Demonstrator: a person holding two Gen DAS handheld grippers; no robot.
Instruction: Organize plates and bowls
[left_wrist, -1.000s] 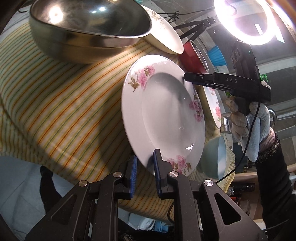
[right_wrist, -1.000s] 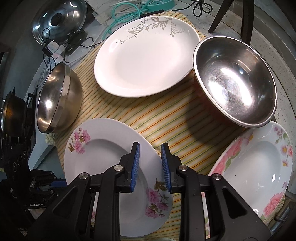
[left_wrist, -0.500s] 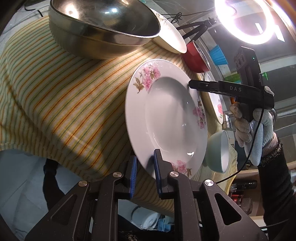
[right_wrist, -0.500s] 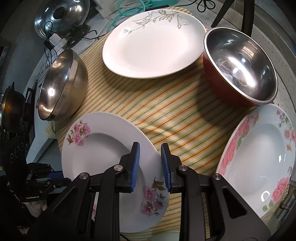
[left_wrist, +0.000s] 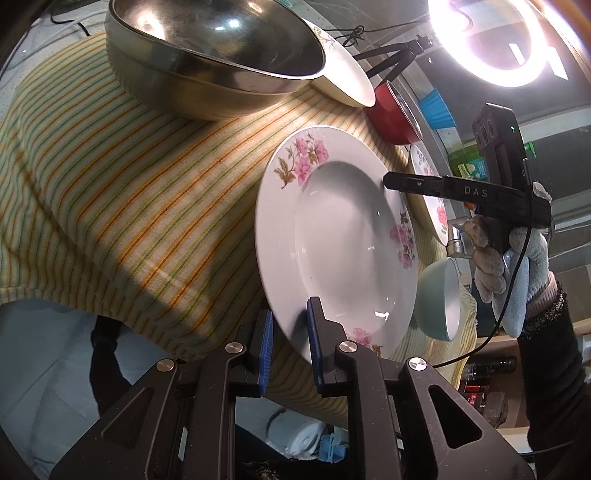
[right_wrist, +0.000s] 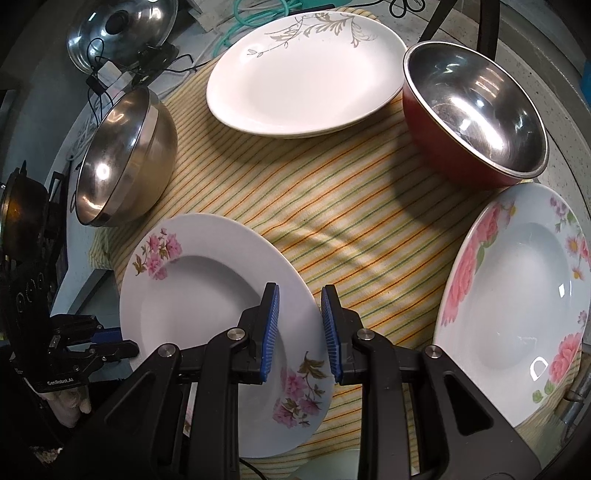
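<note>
A white deep plate with pink flowers (left_wrist: 343, 240) (right_wrist: 207, 295) lies on the striped cloth (left_wrist: 129, 192). My left gripper (left_wrist: 290, 343) is open, its jaws straddling the plate's near rim. My right gripper (right_wrist: 299, 325) is open, its jaws astride the opposite rim; it also shows in the left wrist view (left_wrist: 391, 181). Neither is closed on the plate. A steel bowl (left_wrist: 214, 59) (right_wrist: 122, 162), a red steel-lined bowl (right_wrist: 472, 114), a white leaf-pattern plate (right_wrist: 306, 70) and a rose-pattern plate (right_wrist: 517, 295) sit around it.
A pale green bowl (left_wrist: 443, 299) sits at the cloth's edge beside the flowered plate. A bright ring lamp (left_wrist: 509, 40) stands behind the table. A steel lid (right_wrist: 118, 33) and cables lie beyond the cloth. The cloth hangs over the table's edge.
Both cameras have shifted a little relative to the table; the flowered plate sits slightly higher and more tilted in view. Both grippers stay open around its rims.
</note>
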